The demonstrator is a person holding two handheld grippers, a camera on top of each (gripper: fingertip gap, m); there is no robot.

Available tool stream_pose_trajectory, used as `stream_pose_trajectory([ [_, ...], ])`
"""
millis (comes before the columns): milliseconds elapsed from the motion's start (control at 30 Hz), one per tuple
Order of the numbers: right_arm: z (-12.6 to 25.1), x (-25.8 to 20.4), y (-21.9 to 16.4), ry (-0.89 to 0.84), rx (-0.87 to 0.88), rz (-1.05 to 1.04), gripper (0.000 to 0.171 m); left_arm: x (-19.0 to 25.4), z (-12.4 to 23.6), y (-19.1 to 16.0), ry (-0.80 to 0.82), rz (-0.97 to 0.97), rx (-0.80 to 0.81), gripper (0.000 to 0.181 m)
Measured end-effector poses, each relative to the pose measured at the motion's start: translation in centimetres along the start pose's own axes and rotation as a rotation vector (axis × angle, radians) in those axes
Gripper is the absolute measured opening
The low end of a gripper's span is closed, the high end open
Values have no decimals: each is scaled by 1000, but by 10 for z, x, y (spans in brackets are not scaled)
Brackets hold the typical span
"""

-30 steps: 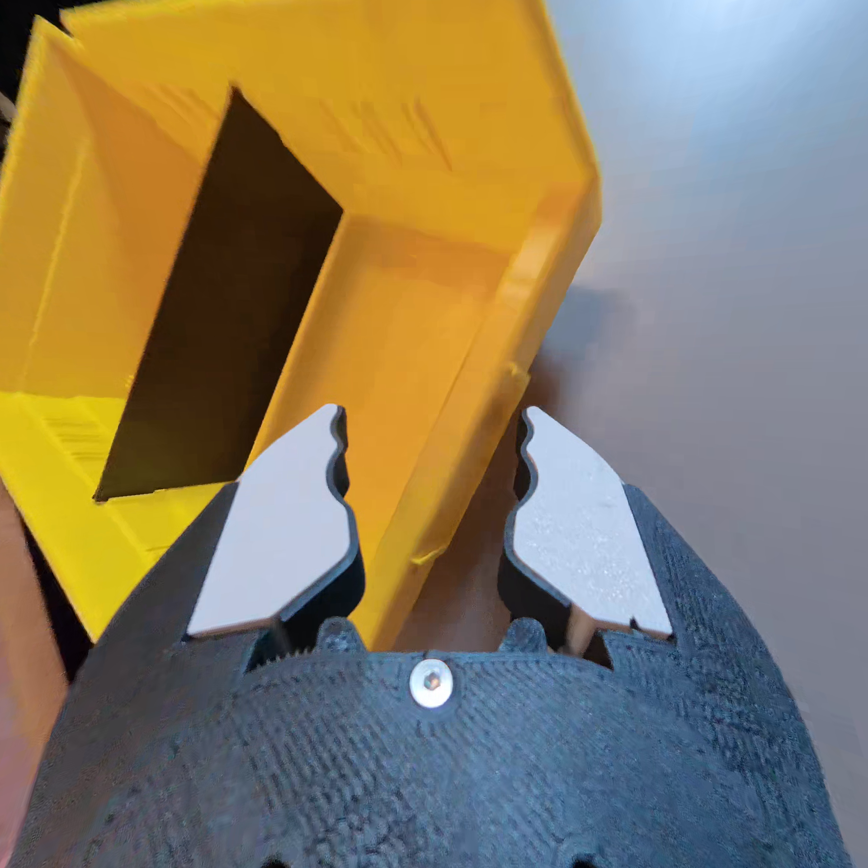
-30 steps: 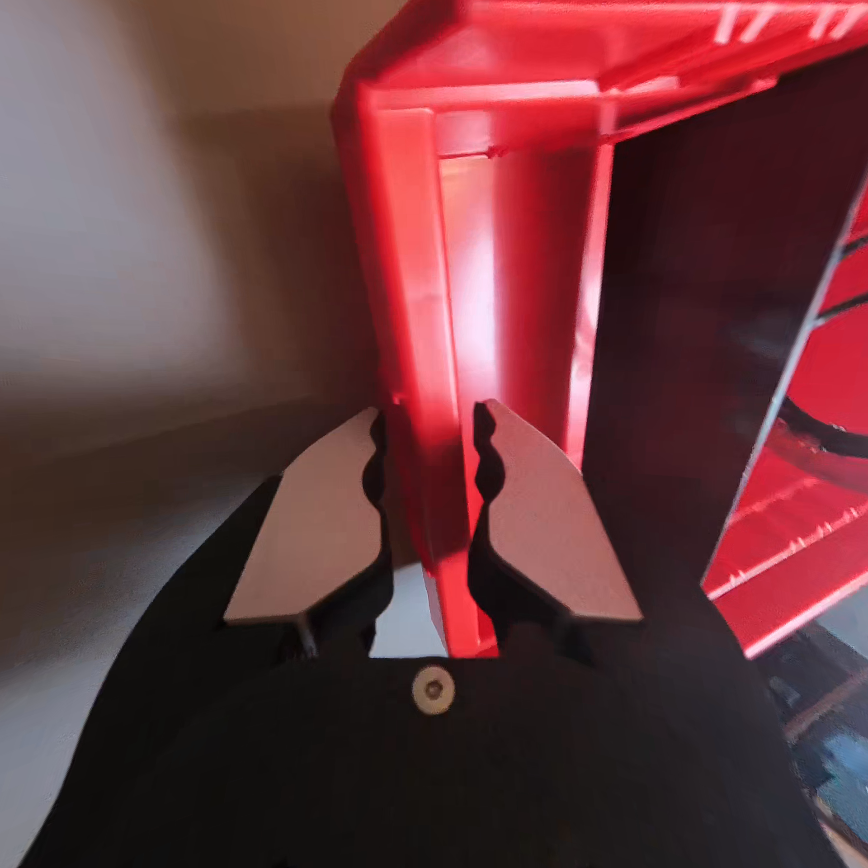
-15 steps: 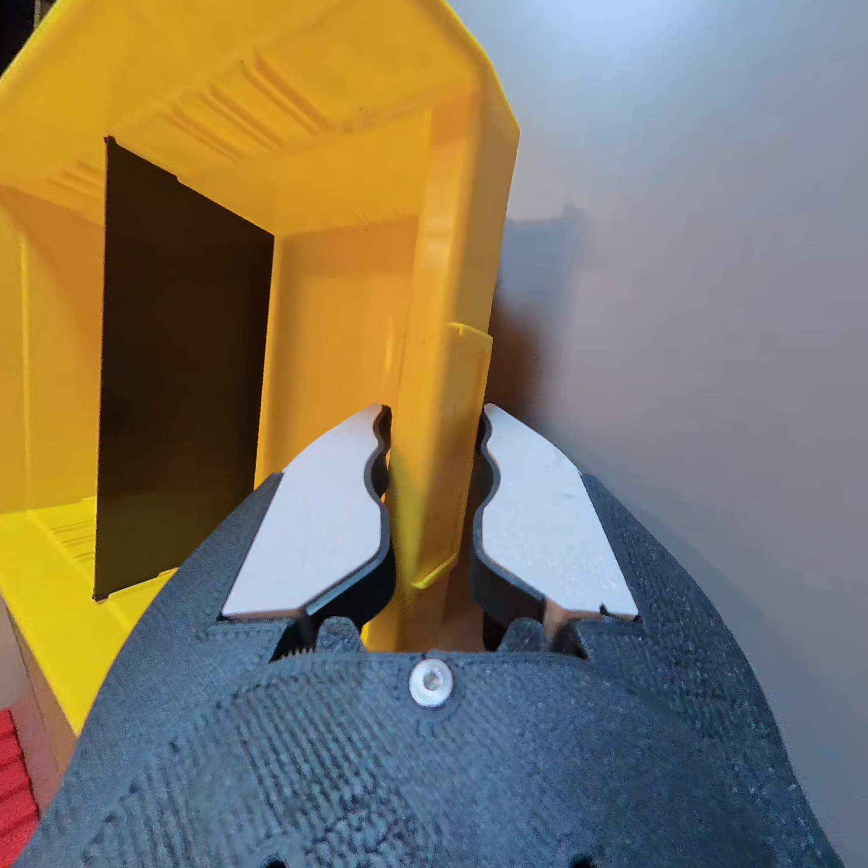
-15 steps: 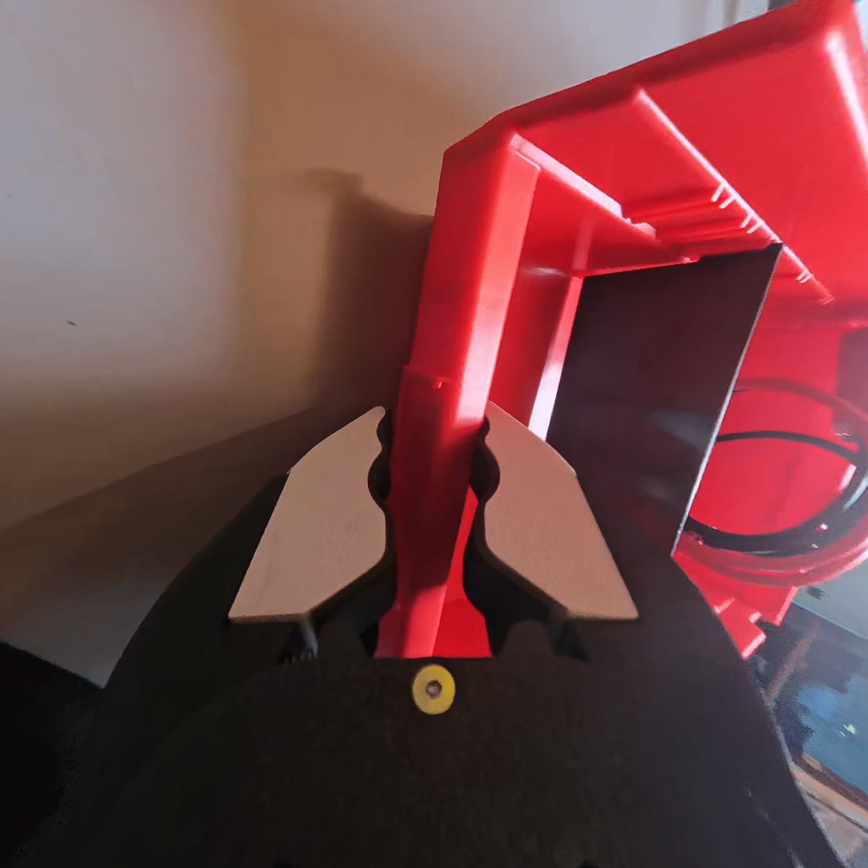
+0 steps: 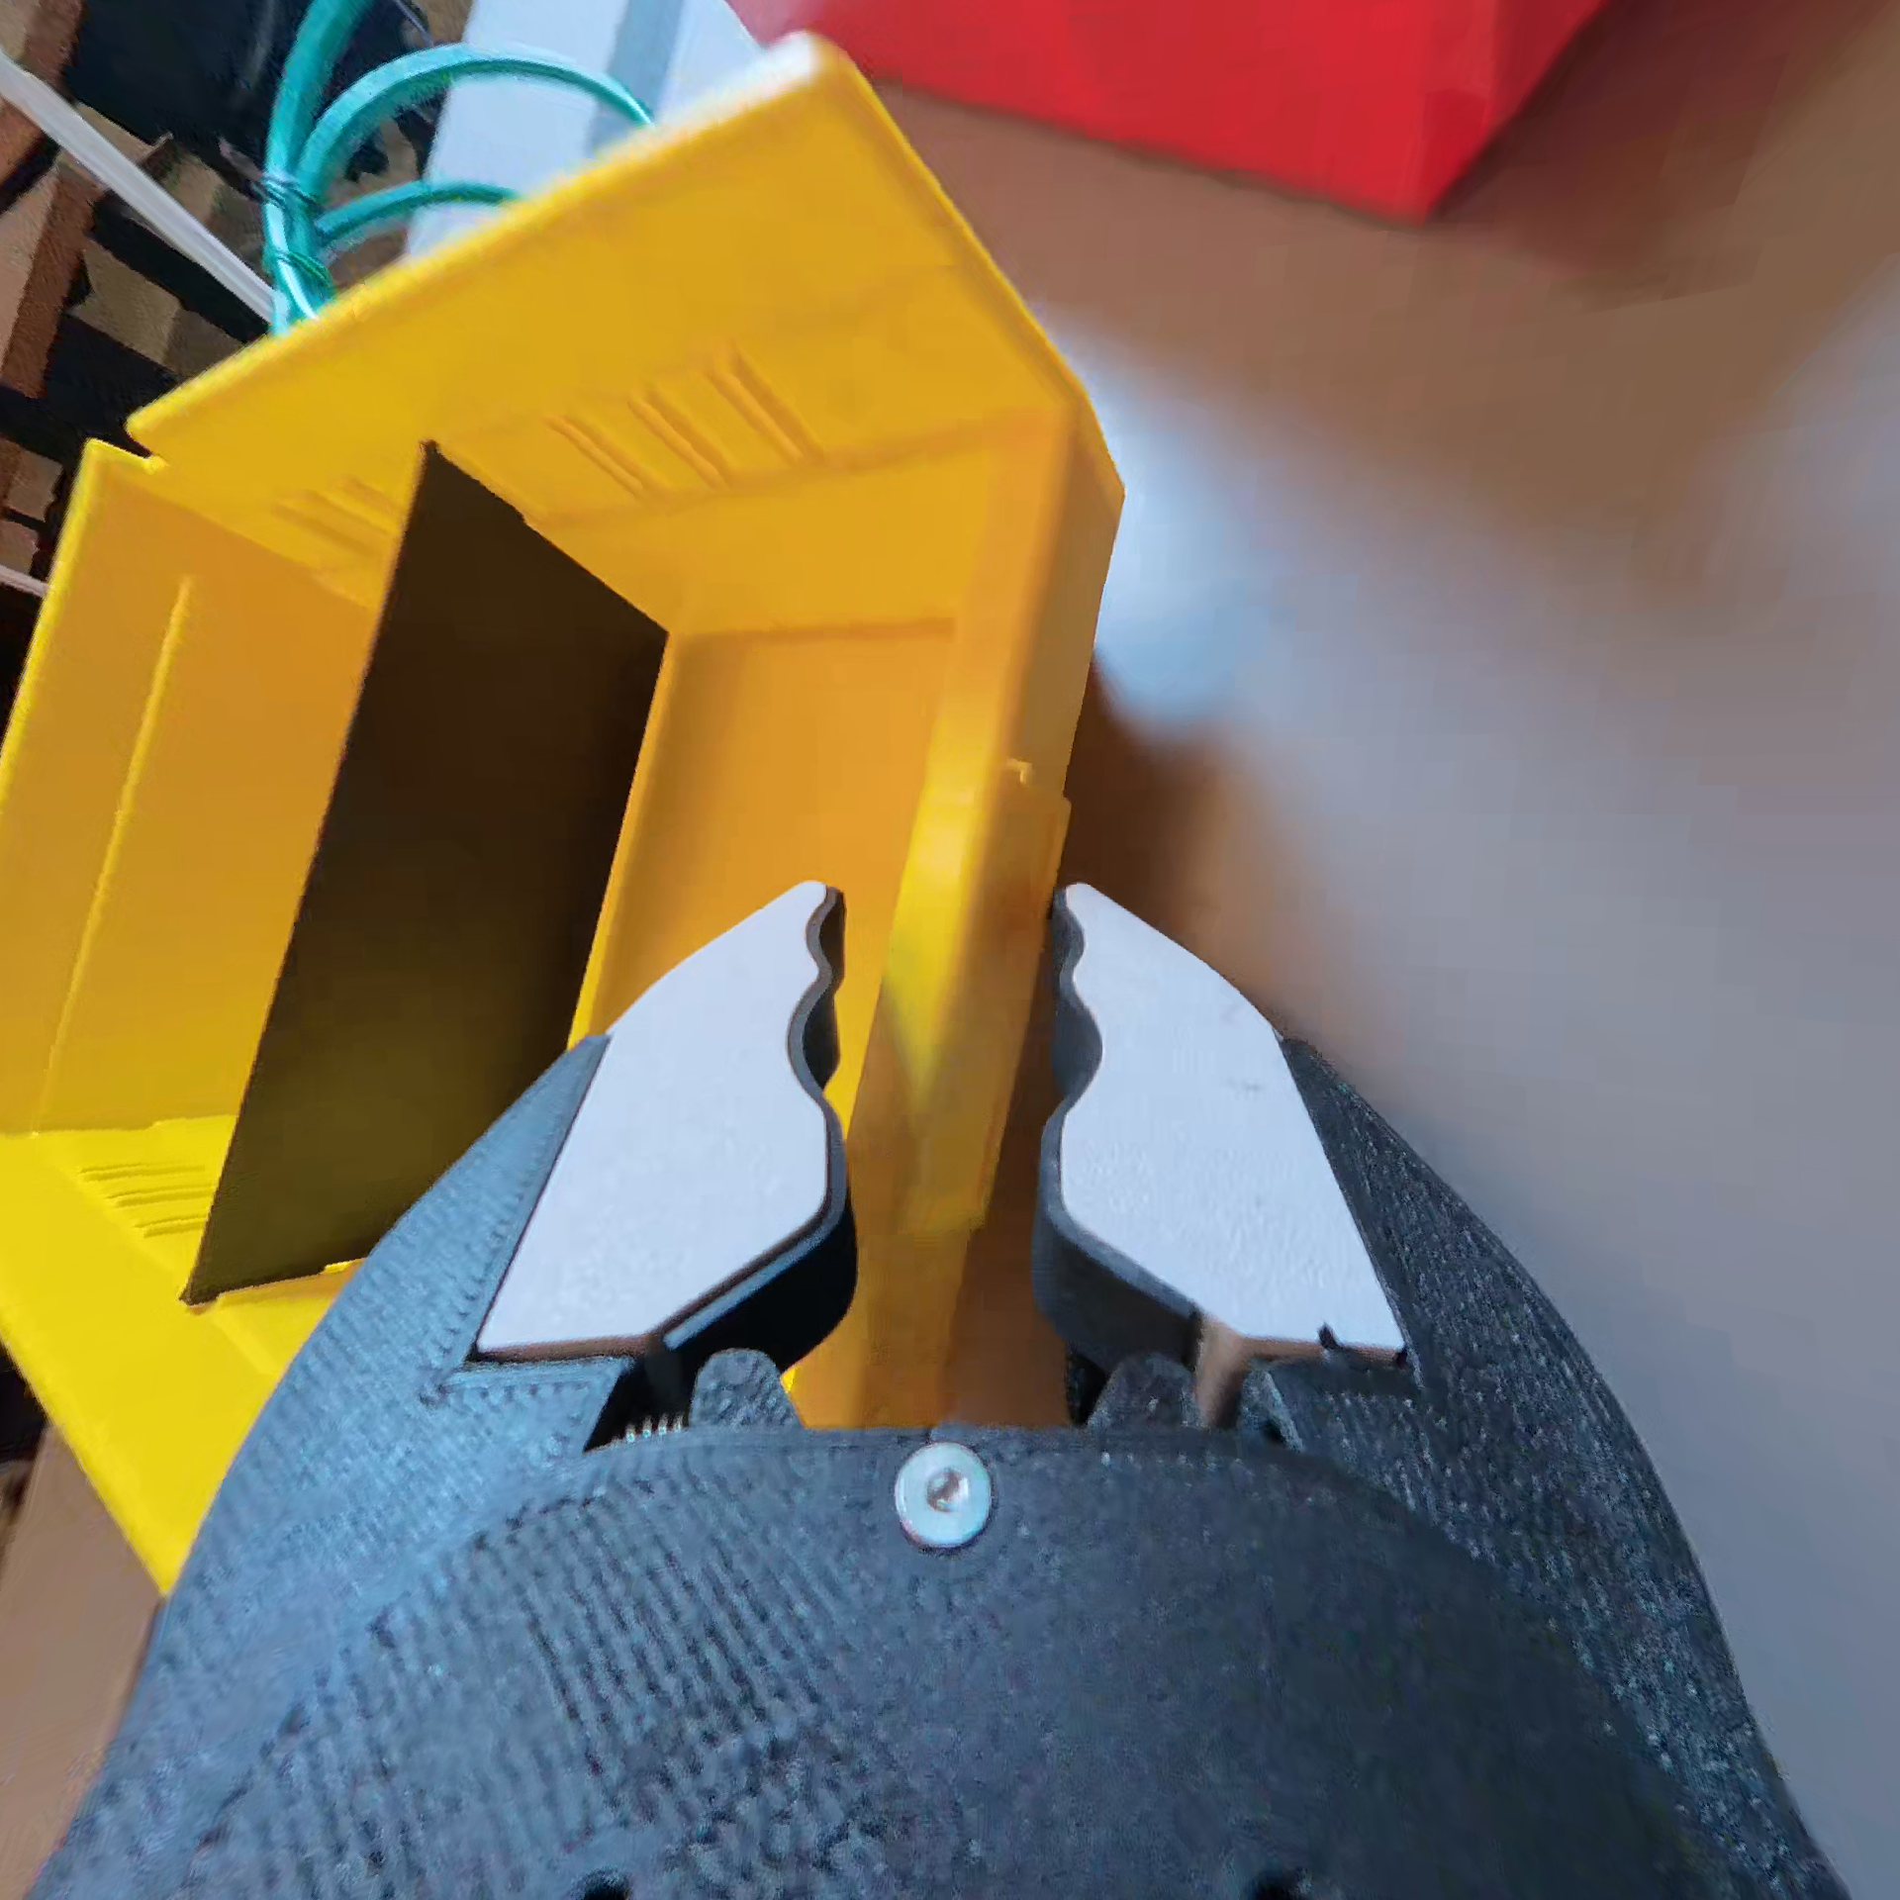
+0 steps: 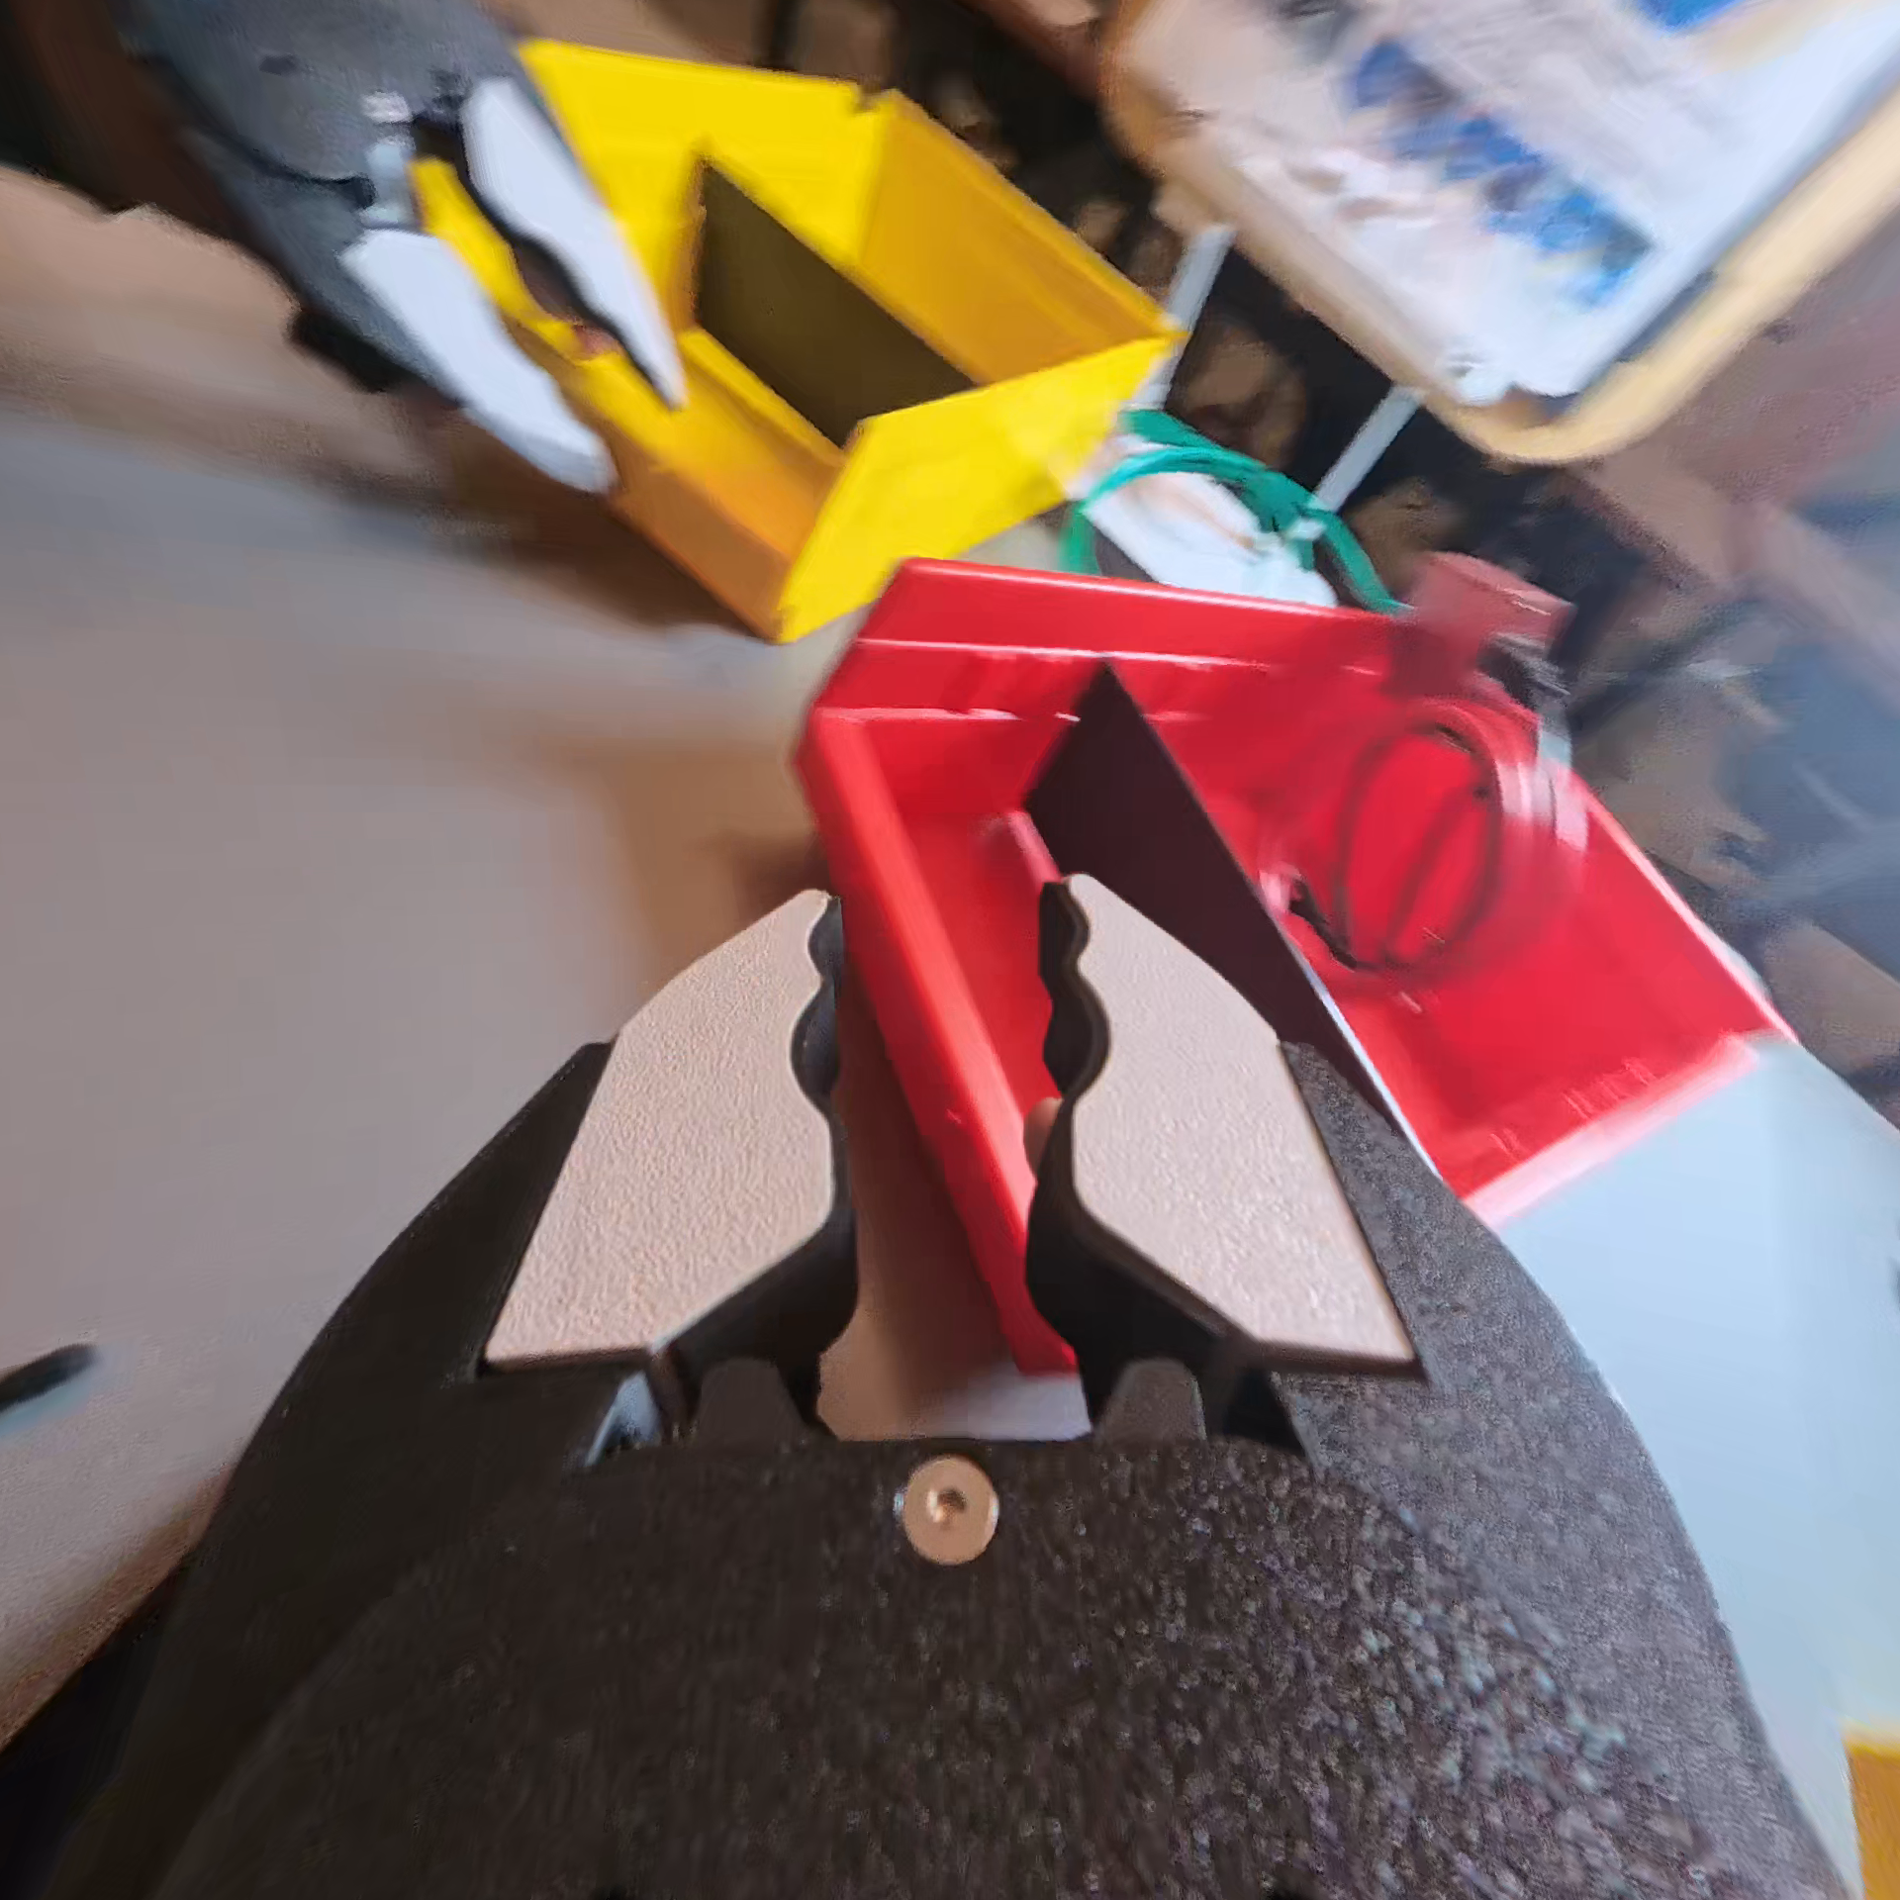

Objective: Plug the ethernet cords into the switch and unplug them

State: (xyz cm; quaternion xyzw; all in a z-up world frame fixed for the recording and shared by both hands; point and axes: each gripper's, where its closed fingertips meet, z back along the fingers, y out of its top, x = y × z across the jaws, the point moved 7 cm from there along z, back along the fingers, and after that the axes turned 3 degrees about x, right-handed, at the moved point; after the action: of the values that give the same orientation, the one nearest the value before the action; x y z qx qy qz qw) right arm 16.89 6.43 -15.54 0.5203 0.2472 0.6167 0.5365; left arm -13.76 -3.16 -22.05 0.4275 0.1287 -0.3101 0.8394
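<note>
My left gripper (image 5: 946, 905) is shut on the side wall of a yellow bin (image 5: 781, 432) that has a black divider (image 5: 442, 874) inside. It also shows at the upper left of the right wrist view (image 6: 637, 442), holding that bin (image 6: 925, 308). My right gripper (image 6: 938, 905) is shut on the wall of a red bin (image 6: 925, 812) with a black divider (image 6: 1152, 843) and a coiled black cord (image 6: 1439, 843) inside. A coiled green cord (image 6: 1213, 494) lies on a white object behind the bins and shows in the left wrist view (image 5: 339, 175). No switch is clearly visible.
Both bins are low over a tan tabletop (image 6: 308, 823). The red bin shows at the top of the left wrist view (image 5: 1234, 93). A cardboard box with blue print (image 6: 1491, 206) sits at the upper right. Dark clutter lies beyond the table's far edge. The tips of one gripper are about 25 cm away from the tips of the other.
The left gripper closed on the yellow bin's wall. Both views swung from a plain wall to the tabletop, and the bins came near each other. The right gripper kept its hold.
</note>
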Motion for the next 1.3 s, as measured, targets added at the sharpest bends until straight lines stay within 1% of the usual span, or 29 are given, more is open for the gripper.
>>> stream_pose_trajectory([
  [100,35,28,-25,-239,55,-143,36,5,19,28,26,155,152,38],
  [167,48,42,-48,-348,56,-250,39,17,28,48,-12,302,244,38],
  [200,46,45,-58,-351,52,-310,43,24,29,57,-27,371,284,37],
  [267,33,44,-69,-303,27,-416,58,40,24,73,-58,483,329,39],
  [333,18,41,-72,-276,13,-453,65,55,11,86,-61,545,325,44],
  [400,9,43,-71,-270,-31,-446,69,64,-5,98,-16,561,315,51],
  [500,4,52,-71,-264,-53,-462,66,67,-31,111,83,563,267,57],
  [567,5,61,-75,-298,-86,-439,55,71,-46,122,35,598,242,59],
  [600,6,65,-77,-315,-97,-427,52,69,-51,128,39,615,255,57],
  [667,7,68,-81,-324,-83,-446,38,61,-59,135,85,626,277,52],
  [767,7,74,-92,-363,-95,-449,37,62,-73,145,76,658,290,46],
  [833,1,77,-96,-336,-76,-482,45,67,-84,149,76,619,282,36],
  [867,-1,80,-97,-347,-73,-476,44,67,-87,151,90,640,290,34],
  [900,-2,84,-98,-369,-87,-454,41,66,-89,153,109,654,290,28],
  [933,1,88,-98,-395,-88,-439,29,64,-88,155,121,653,292,23],
  [967,5,90,-98,-402,-64,-450,24,63,-86,156,135,641,301,19],
  [1000,9,90,-96,-403,-43,-466,23,64,-83,158,134,636,312,18],
  [1100,25,79,-87,-449,0,-426,23,68,-66,168,151,581,344,18],
  [1200,46,73,-62,-466,63,-388,22,63,-31,186,202,507,403,17],
  [1300,64,73,-17,-465,141,-324,23,48,18,207,269,454,461,18],
])
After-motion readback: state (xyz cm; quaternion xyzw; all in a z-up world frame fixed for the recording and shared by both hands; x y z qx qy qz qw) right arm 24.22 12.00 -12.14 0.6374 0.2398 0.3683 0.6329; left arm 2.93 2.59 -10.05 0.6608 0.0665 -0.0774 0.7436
